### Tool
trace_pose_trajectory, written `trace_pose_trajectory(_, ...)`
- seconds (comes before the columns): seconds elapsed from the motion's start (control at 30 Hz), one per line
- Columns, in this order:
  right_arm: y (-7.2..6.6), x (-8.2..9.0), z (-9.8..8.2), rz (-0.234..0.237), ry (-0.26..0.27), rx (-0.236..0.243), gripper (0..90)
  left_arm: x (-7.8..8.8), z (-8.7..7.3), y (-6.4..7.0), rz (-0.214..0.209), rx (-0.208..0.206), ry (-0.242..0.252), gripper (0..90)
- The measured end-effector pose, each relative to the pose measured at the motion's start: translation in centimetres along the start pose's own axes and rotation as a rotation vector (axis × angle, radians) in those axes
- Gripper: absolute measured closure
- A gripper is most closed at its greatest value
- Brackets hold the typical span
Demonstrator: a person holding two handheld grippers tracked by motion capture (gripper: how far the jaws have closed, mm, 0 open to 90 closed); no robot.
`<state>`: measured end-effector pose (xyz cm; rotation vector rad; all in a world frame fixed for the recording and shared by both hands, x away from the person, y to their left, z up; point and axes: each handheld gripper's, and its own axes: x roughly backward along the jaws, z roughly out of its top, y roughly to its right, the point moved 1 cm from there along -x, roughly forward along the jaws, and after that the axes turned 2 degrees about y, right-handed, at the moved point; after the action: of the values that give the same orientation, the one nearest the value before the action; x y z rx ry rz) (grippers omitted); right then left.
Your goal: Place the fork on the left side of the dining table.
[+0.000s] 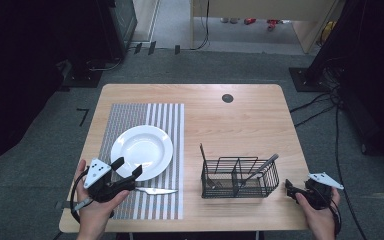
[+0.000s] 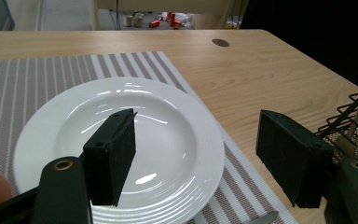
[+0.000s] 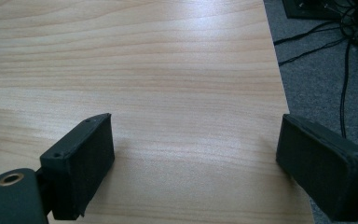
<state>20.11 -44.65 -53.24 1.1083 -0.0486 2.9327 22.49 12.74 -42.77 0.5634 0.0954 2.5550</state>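
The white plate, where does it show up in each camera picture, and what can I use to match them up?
High view: the white plate lies left of centre on the striped placemat, just beyond the left gripper.
Left gripper view: the plate sits centre-left, behind the two open jaws.
Right gripper view: bare wooden table; the plate is not in it.
Shared landmark: the dark round hole in the tabletop, seen top right in the left gripper view.
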Motion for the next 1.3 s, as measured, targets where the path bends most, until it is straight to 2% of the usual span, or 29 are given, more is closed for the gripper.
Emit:
trace_pose_trajectory(0.4, 0.0, 0.0, 0.0, 0.001, 0.001, 0.001, 11.5, -2.7, 1.5, 3.0, -0.066, -0.014, 0.006, 29.0)
trace_pose_trajectory(0.67, 0.0, 0.0, 0.0, 0.003, 0.001, 0.001, 11.4, -3.7, 2.5, 4.6, -0.108, -0.011, 0.022, 29.1)
trace_pose_trajectory(1.3, -0.2, -0.1, 0.0, 0.031, 0.002, 0.026, 11.4, -6.0, 3.7, 8.2, -0.209, -0.023, 0.039, 30.9)
